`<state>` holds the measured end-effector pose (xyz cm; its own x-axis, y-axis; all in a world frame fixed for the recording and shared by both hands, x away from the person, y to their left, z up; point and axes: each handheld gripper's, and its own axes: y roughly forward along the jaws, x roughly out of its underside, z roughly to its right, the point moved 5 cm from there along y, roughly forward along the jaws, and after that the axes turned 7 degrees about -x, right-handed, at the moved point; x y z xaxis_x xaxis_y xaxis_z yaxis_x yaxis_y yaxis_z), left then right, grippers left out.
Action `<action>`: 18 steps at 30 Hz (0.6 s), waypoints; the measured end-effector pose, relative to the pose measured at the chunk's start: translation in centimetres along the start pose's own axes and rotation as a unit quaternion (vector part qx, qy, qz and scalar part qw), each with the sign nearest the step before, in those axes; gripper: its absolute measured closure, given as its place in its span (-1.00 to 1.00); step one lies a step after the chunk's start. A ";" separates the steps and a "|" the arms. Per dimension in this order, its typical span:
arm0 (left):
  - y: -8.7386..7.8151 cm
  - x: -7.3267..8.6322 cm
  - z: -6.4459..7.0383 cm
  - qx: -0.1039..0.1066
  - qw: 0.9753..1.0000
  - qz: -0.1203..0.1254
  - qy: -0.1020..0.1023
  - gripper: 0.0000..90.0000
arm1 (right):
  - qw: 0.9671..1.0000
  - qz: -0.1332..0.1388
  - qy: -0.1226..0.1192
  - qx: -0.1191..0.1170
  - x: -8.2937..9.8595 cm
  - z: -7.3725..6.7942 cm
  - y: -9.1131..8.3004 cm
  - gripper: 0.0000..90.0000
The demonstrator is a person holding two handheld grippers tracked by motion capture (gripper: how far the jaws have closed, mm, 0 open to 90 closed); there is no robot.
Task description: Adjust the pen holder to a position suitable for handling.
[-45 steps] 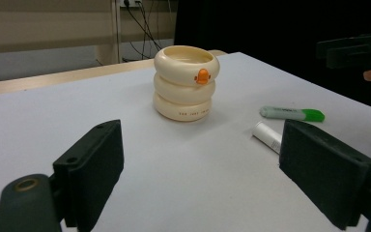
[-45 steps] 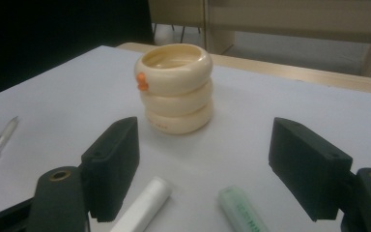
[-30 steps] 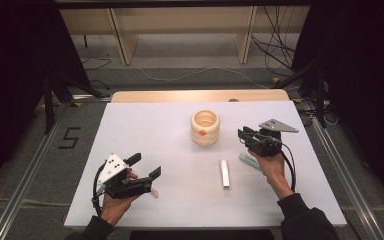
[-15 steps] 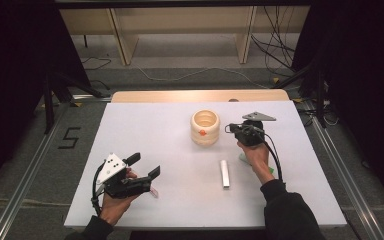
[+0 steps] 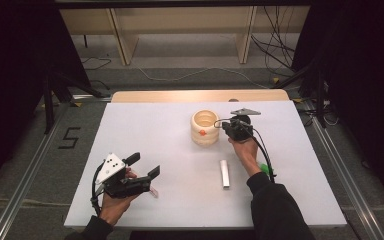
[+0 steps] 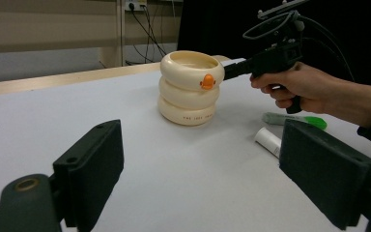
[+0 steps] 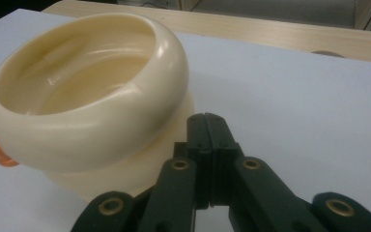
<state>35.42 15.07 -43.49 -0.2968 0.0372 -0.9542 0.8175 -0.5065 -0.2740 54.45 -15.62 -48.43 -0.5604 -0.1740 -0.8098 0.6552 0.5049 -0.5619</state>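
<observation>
The left gripper [image 5: 142, 172] sits low at the near left of the white counter [image 5: 145, 125], held in the person's left hand [image 5: 115, 200]. Its two black fingers [image 6: 89, 166] are spread wide apart. Nothing is between them and they touch nothing. They are flat, blocky pads with a dull, slightly rough face.

Far ahead of those fingers stands one cream cup [image 5: 205, 128]. It looks like three fat, smooth rings stacked up, and it shines like plastic. The top is open and hollow. One small orange beak-like bump [image 6: 206, 81] sticks out from the top ring, and tiny red letters run round the bottom ring.

The right gripper [image 5: 223, 127] is held in the person's right hand [image 5: 245, 150], with a grey three-cornered plate [image 5: 245, 112] on top. Its two fingers [image 7: 207, 145] are pressed flat together with nothing caught between them. The tips sit right beside the cup's side, just under the top ring. I cannot tell if they touch it.

Behind those fingers, nearer the person, lie two small things on the counter. One is a short white tube [image 5: 224, 173], round and smooth. The other is one pen-like stick [image 6: 292, 120] with a bright green end, lying just under the right wrist.
</observation>
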 end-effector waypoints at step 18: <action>-0.1 -0.1 -0.1 -0.001 1.000 0.002 0.001 -0.65 | 1.000 -0.013 -0.012 -0.003 -0.6 -1.8 2.0 1.00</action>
<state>35.42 15.15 -43.39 -0.2926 0.0372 -0.9555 0.8192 -0.5056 -0.2706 55.24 -12.99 -48.74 -0.5652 -0.2075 -0.7984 0.6369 0.5054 -0.5822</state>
